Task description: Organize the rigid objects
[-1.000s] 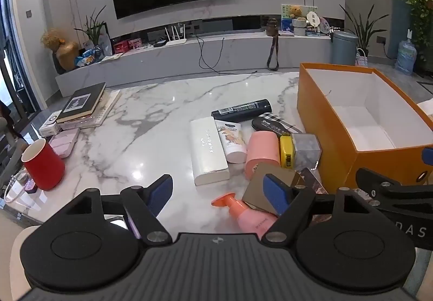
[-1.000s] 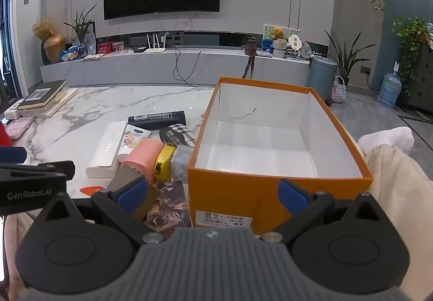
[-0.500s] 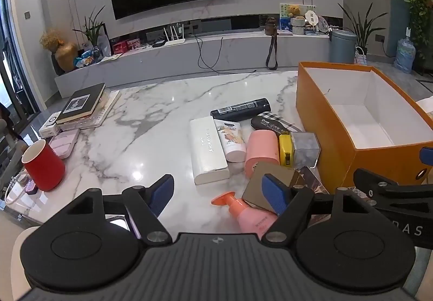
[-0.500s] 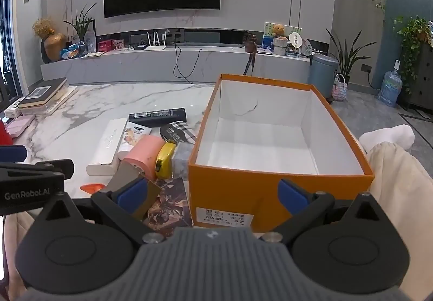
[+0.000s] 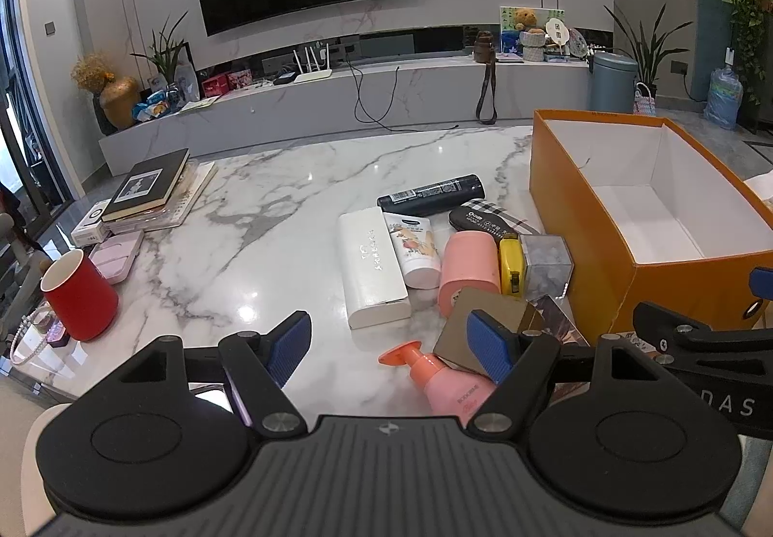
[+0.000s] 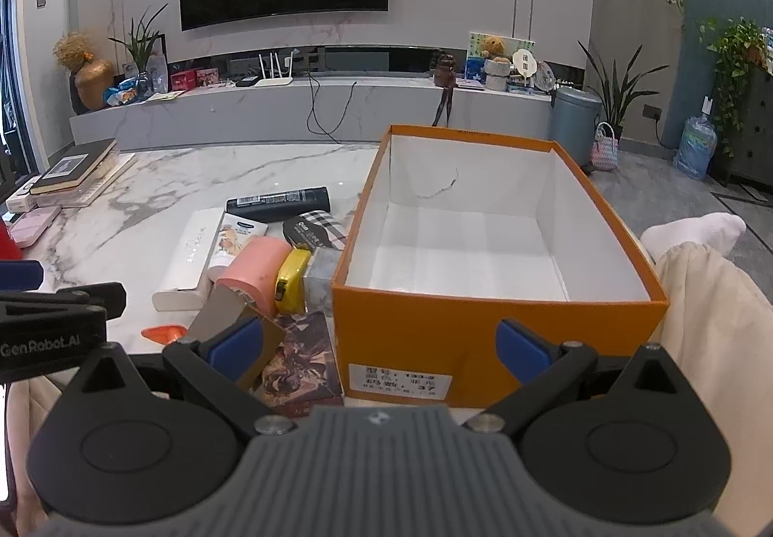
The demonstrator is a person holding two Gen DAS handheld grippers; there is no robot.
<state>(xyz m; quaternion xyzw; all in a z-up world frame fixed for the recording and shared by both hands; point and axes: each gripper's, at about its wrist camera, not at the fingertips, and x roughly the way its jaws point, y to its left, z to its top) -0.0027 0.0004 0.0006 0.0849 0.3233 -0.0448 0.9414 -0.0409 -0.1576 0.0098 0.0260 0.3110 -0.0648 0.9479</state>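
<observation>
Both grippers hover wide open and empty over the near table edge, nothing picked yet.

The job looks to be at its start: the orange box stands empty on the marble table, and the clutter lies in a heap just left of it. The left gripper faces the pink pump bottle, which lies on its side with a brown card box leaning over it; behind them sit the white case, a pink cylinder, a yellow tape measure and a black tube. The right gripper points at the orange box wall (its jaws hold nothing). The next move likely calls for lowering the left gripper onto the bottle, closing on its body, then carrying it into the box.
</observation>
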